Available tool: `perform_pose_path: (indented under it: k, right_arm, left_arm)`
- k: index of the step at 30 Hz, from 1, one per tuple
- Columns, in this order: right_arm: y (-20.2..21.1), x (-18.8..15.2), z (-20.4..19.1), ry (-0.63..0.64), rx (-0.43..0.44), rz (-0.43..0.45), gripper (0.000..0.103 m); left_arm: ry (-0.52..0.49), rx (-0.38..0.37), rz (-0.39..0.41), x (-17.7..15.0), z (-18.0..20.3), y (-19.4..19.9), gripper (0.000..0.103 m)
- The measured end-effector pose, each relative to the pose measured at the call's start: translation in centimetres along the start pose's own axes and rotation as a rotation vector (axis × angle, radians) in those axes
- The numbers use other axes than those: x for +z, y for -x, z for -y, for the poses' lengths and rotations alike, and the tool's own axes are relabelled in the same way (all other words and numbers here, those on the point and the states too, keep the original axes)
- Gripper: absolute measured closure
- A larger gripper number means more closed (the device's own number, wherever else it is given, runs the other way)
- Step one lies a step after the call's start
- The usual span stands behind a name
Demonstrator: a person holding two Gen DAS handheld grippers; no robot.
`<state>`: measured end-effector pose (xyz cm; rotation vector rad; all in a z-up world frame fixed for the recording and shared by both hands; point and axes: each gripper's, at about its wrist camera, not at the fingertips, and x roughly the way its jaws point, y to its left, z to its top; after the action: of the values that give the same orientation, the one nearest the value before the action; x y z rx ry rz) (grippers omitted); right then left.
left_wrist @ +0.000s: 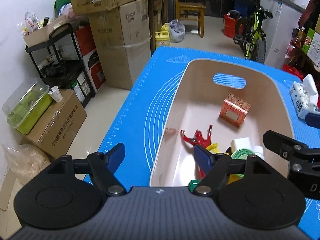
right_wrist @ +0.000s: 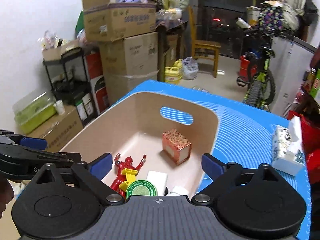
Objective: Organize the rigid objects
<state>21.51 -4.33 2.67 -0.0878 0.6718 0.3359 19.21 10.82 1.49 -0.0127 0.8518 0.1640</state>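
Observation:
A beige bin [left_wrist: 172,108] [right_wrist: 212,124] with a handle slot stands on the blue mat [left_wrist: 136,104] [right_wrist: 246,132]. In it lie an orange patterned box [left_wrist: 234,110] [right_wrist: 177,147], a red toy figure [left_wrist: 198,138] [right_wrist: 124,170], a yellow plastic piece [right_wrist: 130,177], a green round tin [left_wrist: 241,153] [right_wrist: 142,189] and white items [left_wrist: 241,142] [right_wrist: 157,178]. My left gripper [left_wrist: 159,156] is open and empty, straddling the bin's near-left wall. My right gripper [right_wrist: 157,163] is open and empty above the bin's near end.
A tissue pack [left_wrist: 303,98] [right_wrist: 288,150] lies on the mat's right side. Stacked cardboard boxes [left_wrist: 120,40], a black shelf [left_wrist: 60,60], a wooden chair [left_wrist: 190,8] and a bicycle [left_wrist: 254,32] stand on the floor beyond the table.

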Motion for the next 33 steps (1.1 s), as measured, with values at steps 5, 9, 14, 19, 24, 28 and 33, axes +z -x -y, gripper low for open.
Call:
perform_pose_path:
  k: [5,9,14,19,24,28,33]
  right_arm:
    - [2.5,0.1,1.5,-0.093,-0.022,0.001,0.005]
    - [4.9,0.2,2.3,-0.127,-0.039,-0.002,0.005]
    - [9.0,0.7,3.1,-0.138,-0.07,0.031,0.005]
    - [13.2,0.8,3.0,-0.129,-0.098,0.06,0.005]
    - [17.3,0.3,2.8,-0.124,-0.121,0.079,0.004]
    - [20.3,-0.5,2.6,-0.125,-0.138,0.095,0.004]
    - [23.1,-2.1,2.3,-0.133,-0.142,0.109,0.004]
  left_arm:
    - [-0.017,-0.011,0.033,0.3,1.2,2.4,0.024]
    - [-0.03,-0.026,0.066,0.4,1.9,4.8,0.023]
    - [-0.033,-0.035,0.097,0.5,2.6,8.0,0.023]
    - [-0.035,-0.046,0.137,0.3,3.4,11.8,0.023]
    - [-0.052,-0.06,0.163,-0.5,4.2,15.1,0.023]
    - [-0.051,-0.065,0.189,-1.4,4.7,17.6,0.023]
    - [-0.061,-0.061,0.207,-3.1,5.3,19.9,0.023]
